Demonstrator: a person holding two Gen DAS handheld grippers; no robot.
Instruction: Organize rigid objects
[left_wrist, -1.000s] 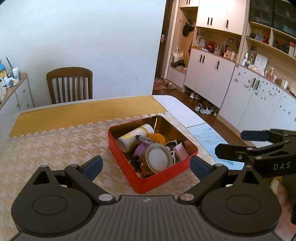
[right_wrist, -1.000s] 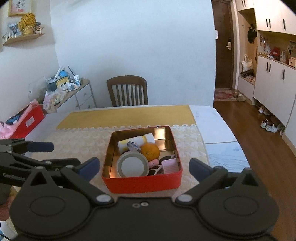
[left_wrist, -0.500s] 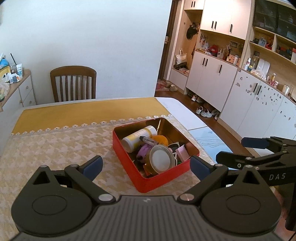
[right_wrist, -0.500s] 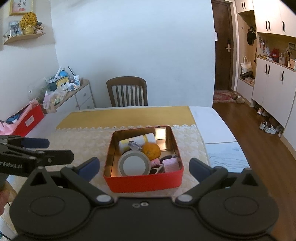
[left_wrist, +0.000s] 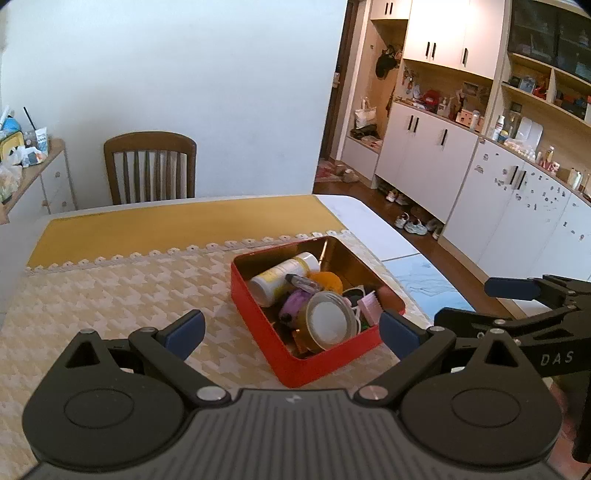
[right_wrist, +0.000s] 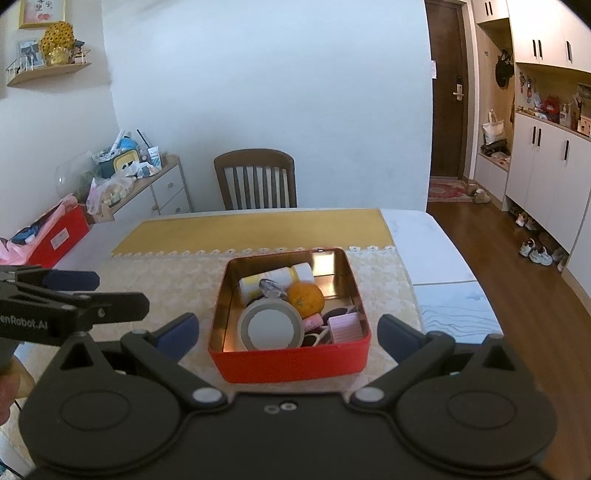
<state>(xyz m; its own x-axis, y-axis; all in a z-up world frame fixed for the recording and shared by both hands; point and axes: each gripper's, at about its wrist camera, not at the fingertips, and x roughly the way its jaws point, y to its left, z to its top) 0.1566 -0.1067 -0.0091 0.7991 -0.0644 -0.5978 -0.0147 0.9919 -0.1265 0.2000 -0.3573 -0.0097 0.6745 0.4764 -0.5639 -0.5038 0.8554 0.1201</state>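
While both grippers hang back from the red tin (right_wrist: 291, 360), nothing is held: the left gripper (left_wrist: 291, 330) is spread wide and empty, and the right gripper (right_wrist: 288, 330) likewise. The tin sits on the patterned tabletop (left_wrist: 110, 288), already crowded. Left to right in the right wrist view lie a pale bottle (right_wrist: 275, 280) on its side, a tape roll (right_wrist: 271, 328) leaning at the front, an orange (right_wrist: 306, 300) and a pink ridged piece (right_wrist: 345, 328). That jumble fits either items gathered in or items waiting to be sorted out. Any grasp would do best from above, on the topmost piece, jaws clear of the tin's walls.
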